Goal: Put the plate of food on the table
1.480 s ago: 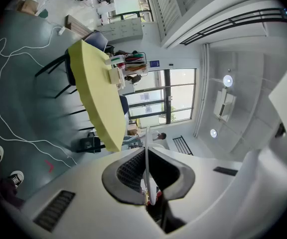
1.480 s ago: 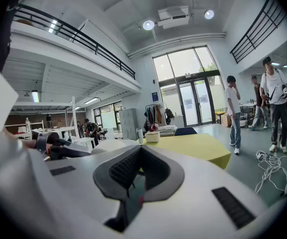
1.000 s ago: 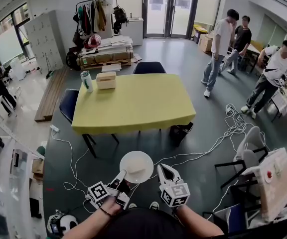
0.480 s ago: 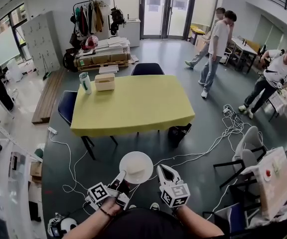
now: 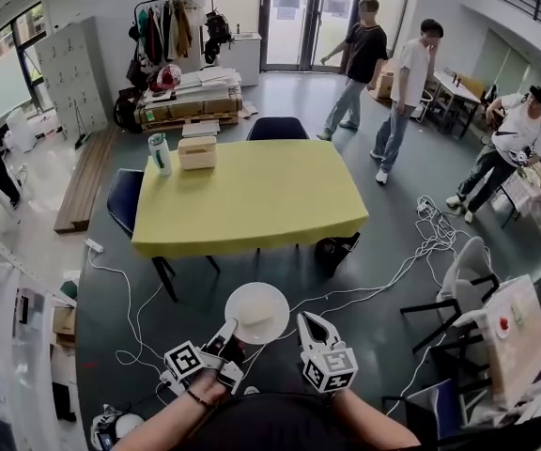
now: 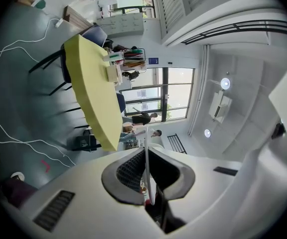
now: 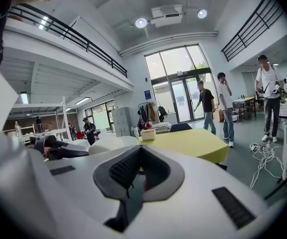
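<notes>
A white plate hangs over the grey floor, short of the yellow table. Its face looks bare from above. My left gripper is shut on the plate's near-left rim. In the left gripper view the rim shows as a thin white edge pinched between the dark pads, with the table beyond. My right gripper floats just right of the plate, shut and holding nothing. In the right gripper view its jaws meet, with the plate to the left and the table ahead.
A tissue box and a cup stand at the table's far-left corner. Dark chairs sit at its far and left sides, and a black bag sits under it. White cables trail across the floor. People stand at the back.
The people at the back have walked to the left. The plate and both grippers keep the same pose, with the table slightly nearer.
</notes>
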`<action>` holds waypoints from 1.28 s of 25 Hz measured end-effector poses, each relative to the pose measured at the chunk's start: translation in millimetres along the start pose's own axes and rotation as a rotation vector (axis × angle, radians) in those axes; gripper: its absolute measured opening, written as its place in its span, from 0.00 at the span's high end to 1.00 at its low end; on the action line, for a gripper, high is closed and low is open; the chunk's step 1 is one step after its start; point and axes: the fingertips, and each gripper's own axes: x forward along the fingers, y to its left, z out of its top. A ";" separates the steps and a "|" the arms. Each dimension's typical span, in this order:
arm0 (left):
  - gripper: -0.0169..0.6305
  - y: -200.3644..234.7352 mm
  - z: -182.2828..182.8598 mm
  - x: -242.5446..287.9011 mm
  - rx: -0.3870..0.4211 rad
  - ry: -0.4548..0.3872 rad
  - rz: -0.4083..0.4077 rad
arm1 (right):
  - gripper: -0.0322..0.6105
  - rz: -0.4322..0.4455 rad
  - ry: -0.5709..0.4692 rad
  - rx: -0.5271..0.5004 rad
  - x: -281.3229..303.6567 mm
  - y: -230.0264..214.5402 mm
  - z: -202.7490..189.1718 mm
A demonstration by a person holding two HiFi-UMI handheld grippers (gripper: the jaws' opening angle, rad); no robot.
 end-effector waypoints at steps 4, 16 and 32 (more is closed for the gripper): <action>0.94 5.7 6.4 4.7 -0.006 -0.001 0.001 | 0.93 -0.010 0.006 0.004 5.9 -5.6 -1.2; 0.94 22.1 29.2 66.6 -0.016 -0.017 0.014 | 0.93 0.016 0.003 0.004 64.8 -48.4 13.0; 0.94 22.4 62.2 203.2 -0.039 -0.097 0.025 | 0.93 0.096 0.016 -0.018 166.4 -145.2 70.8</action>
